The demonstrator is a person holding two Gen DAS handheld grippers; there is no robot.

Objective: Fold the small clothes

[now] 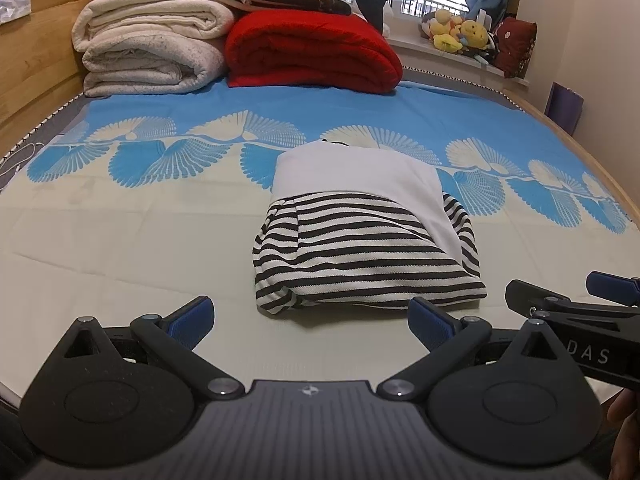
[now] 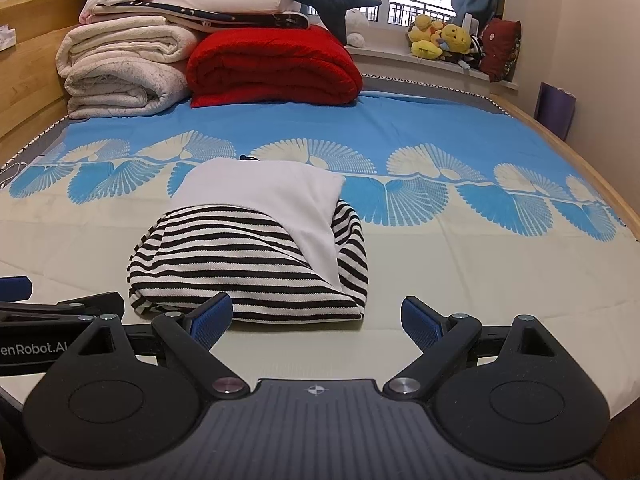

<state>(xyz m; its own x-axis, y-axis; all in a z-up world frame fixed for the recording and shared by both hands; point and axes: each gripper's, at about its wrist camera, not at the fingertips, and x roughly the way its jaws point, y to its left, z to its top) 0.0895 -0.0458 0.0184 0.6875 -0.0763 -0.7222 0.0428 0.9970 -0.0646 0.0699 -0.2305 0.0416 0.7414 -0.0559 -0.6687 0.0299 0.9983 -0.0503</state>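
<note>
Nearest to me, both tools sit low over the bedsheet [image 1: 120, 248], side by side and short of the striped garment [image 1: 360, 256], which I take as my landmark. My left gripper [image 1: 310, 320] has its blue pads spread wide with nothing between them, and it points at the garment's near edge, a little to the left of its middle. My right gripper [image 2: 316, 320] is likewise spread and empty; its left pad [image 2: 212, 318] lies just at the garment's near hem in that view, though I cannot tell whether it touches the cloth.

I hold them apart and unloaded because the garment looks already bundled: a compact striped packet with a white panel [image 2: 264, 188] folded over its far half and running down its right side. It rests flat on the cream part of the sheet, just nearer than the band of blue fans. Far behind the garment, against the headboard, stand a red blanket [image 1: 316, 52] and cream blankets [image 1: 152, 48], well clear of my work. Soft toys [image 2: 440, 40] sit on the windowsill, behind and right of the garment.

My judgement is that the folding is nearly complete. If anything remains, it is tidying the loose near-left corner [image 1: 276, 300], which bulges and could spring open.
</note>
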